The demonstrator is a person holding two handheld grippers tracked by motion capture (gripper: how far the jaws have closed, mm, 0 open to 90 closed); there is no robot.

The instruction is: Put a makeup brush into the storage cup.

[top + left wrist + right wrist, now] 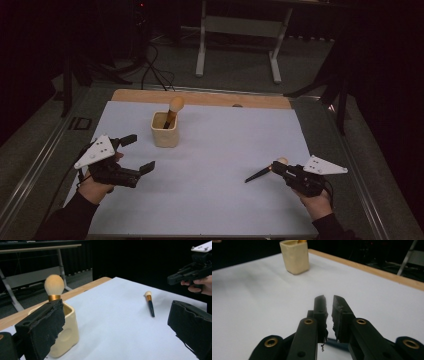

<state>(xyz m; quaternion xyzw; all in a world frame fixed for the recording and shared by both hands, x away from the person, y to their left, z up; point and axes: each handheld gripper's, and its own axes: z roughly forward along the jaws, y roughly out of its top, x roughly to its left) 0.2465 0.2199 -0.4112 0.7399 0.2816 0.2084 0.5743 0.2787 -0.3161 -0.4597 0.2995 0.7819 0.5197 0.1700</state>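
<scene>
Brushes number two: one in cup (165, 130), one (150, 305) on table; left gripper (139, 153) apart, right gripper (329, 305) nearly together.

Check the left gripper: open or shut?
Open. The left gripper has its jaws spread wide with nothing between them; in its own view they frame the cup and loose brush.

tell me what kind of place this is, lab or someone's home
Most likely a lab or recording workspace, not a home: a table covered with a plain white sheet, loose cables on the floor behind it, a bare metal bench frame, and dark surroundings.
</scene>
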